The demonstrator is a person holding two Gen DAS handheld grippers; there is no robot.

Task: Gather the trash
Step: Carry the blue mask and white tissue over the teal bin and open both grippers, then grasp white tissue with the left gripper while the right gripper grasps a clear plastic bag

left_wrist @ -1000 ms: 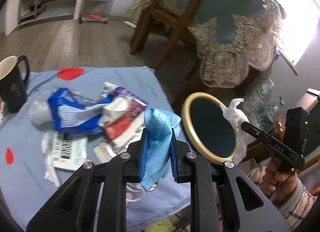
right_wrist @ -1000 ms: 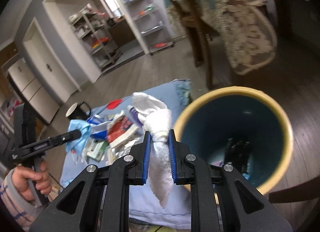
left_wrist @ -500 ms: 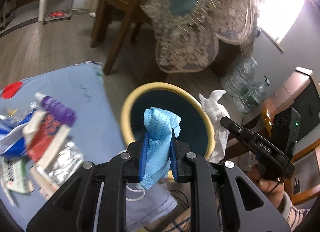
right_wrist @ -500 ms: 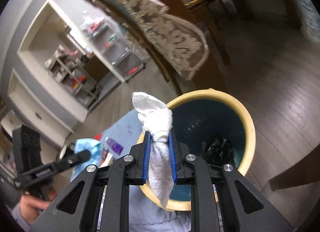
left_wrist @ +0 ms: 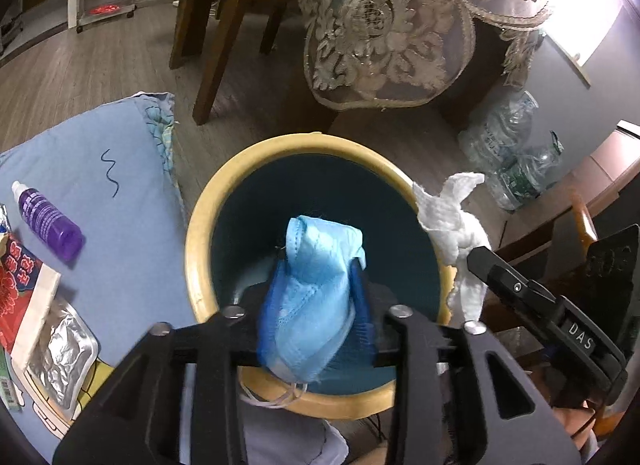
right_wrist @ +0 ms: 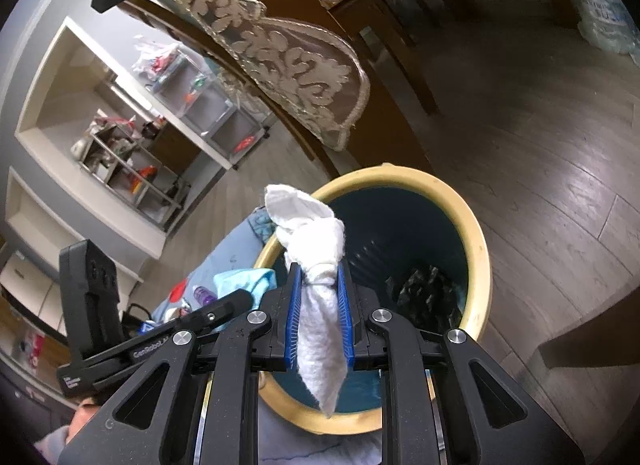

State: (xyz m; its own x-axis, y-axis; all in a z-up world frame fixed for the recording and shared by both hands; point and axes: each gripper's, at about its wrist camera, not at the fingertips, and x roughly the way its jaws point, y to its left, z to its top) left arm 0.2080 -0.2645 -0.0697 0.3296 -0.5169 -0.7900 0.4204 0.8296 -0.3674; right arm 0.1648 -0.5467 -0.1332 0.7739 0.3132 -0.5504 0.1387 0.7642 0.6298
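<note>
Left gripper (left_wrist: 316,329) jaws opening; right gripper (right_wrist: 319,317) clamped

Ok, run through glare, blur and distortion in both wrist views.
Left wrist view: the window blows out white at upper right; fisheye bends the floorboards and darkens the corners; the blue mask and fingers look slightly smeared. Right wrist view: dimmer, a sheen on the floor; the white tissue is sharp, the shelves soft.

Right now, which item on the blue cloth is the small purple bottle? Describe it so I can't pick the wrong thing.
Start at the yellow-rimmed bin and look left onto the blue cloth. The purple bottle lies on its side there, alone, beyond the red-printed packet and the silver foil pouch. It is the only cylindrical item, translucent purple with a white cap.
</note>
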